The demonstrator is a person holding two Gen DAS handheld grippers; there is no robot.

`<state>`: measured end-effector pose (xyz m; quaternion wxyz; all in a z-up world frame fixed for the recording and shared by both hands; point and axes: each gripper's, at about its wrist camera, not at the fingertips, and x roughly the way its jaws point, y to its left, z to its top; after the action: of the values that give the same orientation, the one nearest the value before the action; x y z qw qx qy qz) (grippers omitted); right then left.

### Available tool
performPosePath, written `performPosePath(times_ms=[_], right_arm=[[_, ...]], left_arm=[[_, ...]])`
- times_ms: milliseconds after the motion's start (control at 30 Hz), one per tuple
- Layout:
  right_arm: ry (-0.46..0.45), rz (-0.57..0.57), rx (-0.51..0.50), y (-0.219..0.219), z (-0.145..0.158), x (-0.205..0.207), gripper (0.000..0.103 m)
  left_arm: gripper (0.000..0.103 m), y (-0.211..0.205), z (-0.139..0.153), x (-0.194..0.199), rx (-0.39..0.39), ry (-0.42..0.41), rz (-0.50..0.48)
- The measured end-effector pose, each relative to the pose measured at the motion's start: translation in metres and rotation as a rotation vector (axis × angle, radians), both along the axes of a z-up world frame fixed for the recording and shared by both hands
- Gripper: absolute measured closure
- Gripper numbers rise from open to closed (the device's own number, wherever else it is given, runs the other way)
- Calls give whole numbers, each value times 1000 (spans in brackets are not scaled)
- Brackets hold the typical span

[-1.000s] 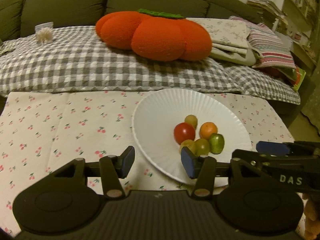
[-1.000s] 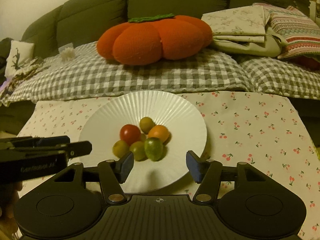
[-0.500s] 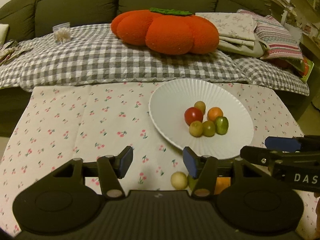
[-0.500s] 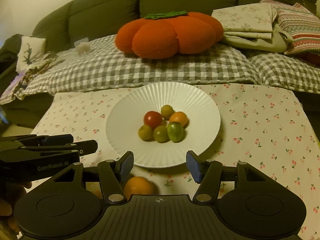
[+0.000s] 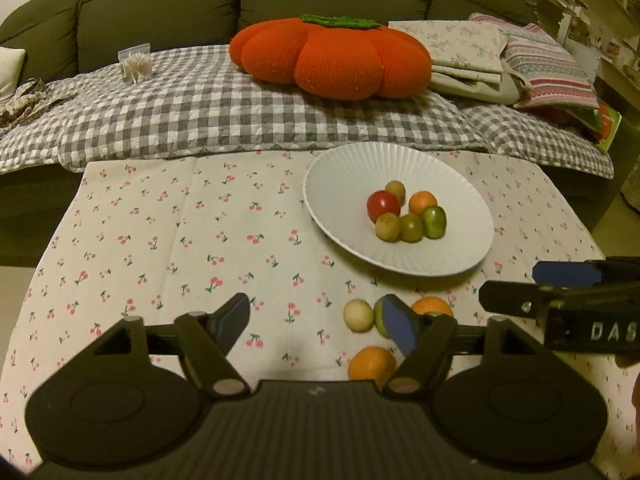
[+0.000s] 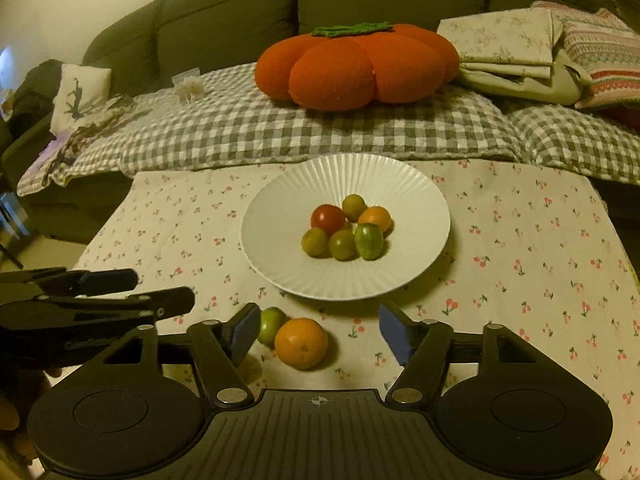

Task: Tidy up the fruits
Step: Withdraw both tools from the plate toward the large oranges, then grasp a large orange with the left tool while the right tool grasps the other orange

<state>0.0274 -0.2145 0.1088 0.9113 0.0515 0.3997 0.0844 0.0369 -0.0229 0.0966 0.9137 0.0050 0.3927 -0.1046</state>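
A white ribbed plate (image 5: 352, 184) (image 6: 360, 176) on the cherry-print cloth holds several small fruits: a red tomato (image 5: 383, 205) (image 6: 328, 217), an orange one, green and yellowish ones. In front of the plate, loose fruits lie on the cloth: a pale yellow one (image 5: 358, 314), a green one (image 6: 271, 323) and two oranges (image 5: 372, 363) (image 6: 301, 343). My left gripper (image 5: 316, 322) is open and empty above the cloth, left of the loose fruits. My right gripper (image 6: 320, 330) is open and empty, with the orange between its fingers' line.
A sofa with a grey checked blanket (image 5: 200, 108) borders the table's far edge. An orange pumpkin cushion (image 5: 332, 58) and folded linens (image 6: 508, 52) lie on it. The cherry-print cloth (image 5: 160, 240) stretches left of the plate.
Both grippers have pulled back from the plate, toward the near side. The loose fruits in front of the plate have come into view. Both stay open.
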Motion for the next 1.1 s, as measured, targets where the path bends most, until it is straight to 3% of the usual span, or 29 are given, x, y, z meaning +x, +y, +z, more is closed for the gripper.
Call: performPosePath(times_ms=[300,500,567,700,833,1100], right_arm=[[73,-45,120,-17,-9,1,29],[92,-40,113,-13,-16,3,29],[103,-39,109,-11,-20,4,29],[120,-44,95,-10,-28,7,29],[126,-46,85,-9,-33,10,29],[120,-16,63,-1,-44,16,30]], left_arm=[[24,-8,-22,-15,-15,52,-67],[25,-24,-41,-19,19,50,-110],[31,-28,-49,-17,43,51,-113],[56,-33,-63,-13,58,75,-133],[72,-35,-65,-14,42,67,-153],[73,-31,-61,-14,32,80,-134]])
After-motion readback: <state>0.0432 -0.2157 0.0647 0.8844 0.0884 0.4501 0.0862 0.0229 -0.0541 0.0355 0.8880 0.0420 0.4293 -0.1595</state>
